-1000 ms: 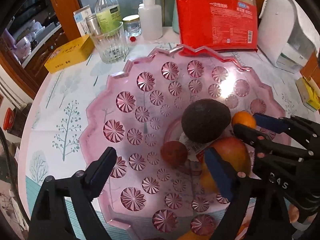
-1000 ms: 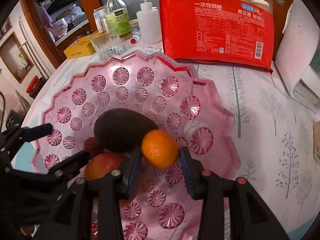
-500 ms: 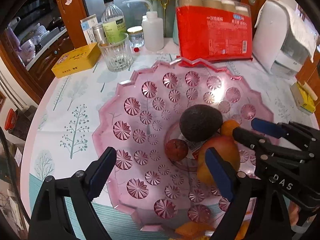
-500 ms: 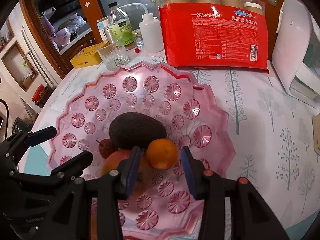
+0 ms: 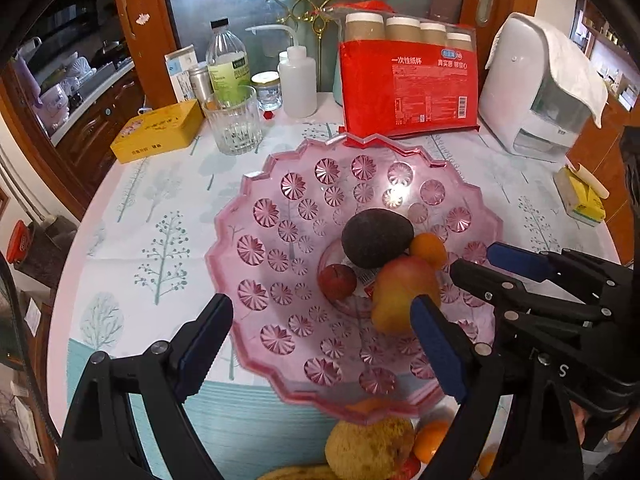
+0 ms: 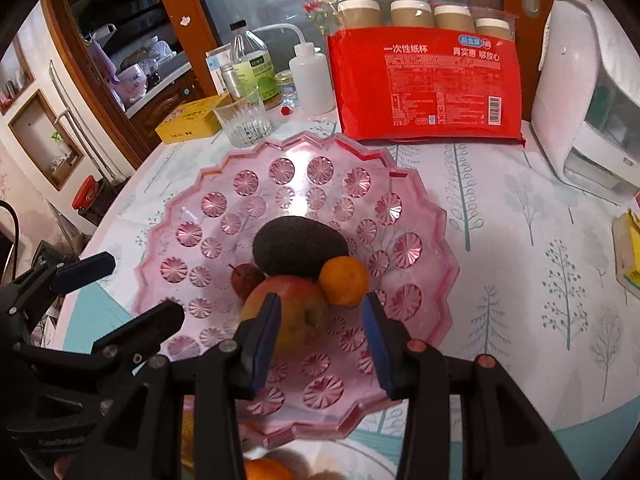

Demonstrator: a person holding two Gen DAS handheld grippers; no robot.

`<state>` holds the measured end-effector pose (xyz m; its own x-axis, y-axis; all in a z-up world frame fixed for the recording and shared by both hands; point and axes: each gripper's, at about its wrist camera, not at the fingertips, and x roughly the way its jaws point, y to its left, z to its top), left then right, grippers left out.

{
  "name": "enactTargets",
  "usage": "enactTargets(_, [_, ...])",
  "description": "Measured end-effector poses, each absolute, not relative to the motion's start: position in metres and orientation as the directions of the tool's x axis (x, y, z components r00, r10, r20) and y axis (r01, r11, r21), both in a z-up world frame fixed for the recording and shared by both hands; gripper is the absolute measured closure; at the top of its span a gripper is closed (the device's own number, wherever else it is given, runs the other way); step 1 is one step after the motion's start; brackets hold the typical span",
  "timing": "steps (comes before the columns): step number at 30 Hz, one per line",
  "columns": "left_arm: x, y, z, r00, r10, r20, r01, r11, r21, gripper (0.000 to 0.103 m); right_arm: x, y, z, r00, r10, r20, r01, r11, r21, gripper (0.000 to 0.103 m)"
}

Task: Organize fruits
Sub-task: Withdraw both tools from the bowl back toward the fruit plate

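Observation:
A pink cut-glass fruit bowl (image 5: 280, 216) (image 6: 416, 216) sits mid-table. In it lie a dark avocado (image 5: 376, 237) (image 6: 299, 245), a small orange (image 5: 428, 249) (image 6: 344, 280), a red-yellow apple (image 5: 404, 292) (image 6: 292, 308) and a small red fruit (image 5: 337, 281) (image 6: 246, 280). My left gripper (image 5: 320, 344) is open and empty above the bowl's near rim. My right gripper (image 6: 320, 344) is open and empty, just behind the orange and apple. More fruit lies at the table's near edge: a rough yellow fruit (image 5: 368, 448) and oranges (image 5: 430, 438) (image 6: 266, 470).
Behind the bowl stand a red pack of paper cups (image 5: 408, 84), a drinking glass (image 5: 232, 120), a white squeeze bottle (image 5: 298, 80), a clear bottle (image 5: 226, 68) and a yellow tin (image 5: 158, 130). A white appliance (image 5: 536, 88) stands back right. A yellow box (image 5: 582, 196) lies right.
My right gripper has let go of the small orange, which now rests in the bowl beside the avocado. Both grippers have drawn back and up from the bowl.

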<state>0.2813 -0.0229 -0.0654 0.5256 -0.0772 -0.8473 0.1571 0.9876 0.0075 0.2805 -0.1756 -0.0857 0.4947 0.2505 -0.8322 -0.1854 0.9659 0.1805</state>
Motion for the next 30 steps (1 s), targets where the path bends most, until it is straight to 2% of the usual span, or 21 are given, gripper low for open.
enactTargets(14, [0.244, 0.005, -0.016, 0.569, -0.058, -0.82, 0.103, 0.995, 0.001, 0.012, 0.235, -0.16, -0.035, 0.558, 0.231, -0.797, -0.195, 0.97, 0.145, 0.06])
enactTargets(16, [0.236, 0.008, -0.007, 0.587, -0.072, -0.807, 0.112, 0.994, -0.007, 0.011, 0.228, -0.158, -0.028, 0.567, 0.228, -0.791, -0.194, 0.971, 0.141, 0.06])
enactTargets(19, [0.226, 0.013, 0.009, 0.612, -0.102, -0.784, 0.125, 0.992, -0.031, 0.004, 0.218, -0.155, -0.018, 0.577, 0.214, -0.788, -0.181, 0.975, 0.132, 0.06])
enactTargets(30, [0.185, 0.035, 0.05, 0.662, -0.131, -0.738, 0.12, 0.99, -0.068, 0.003, 0.181, -0.149, 0.012, 0.613, 0.189, -0.768, -0.14, 0.982, 0.13, 0.06])
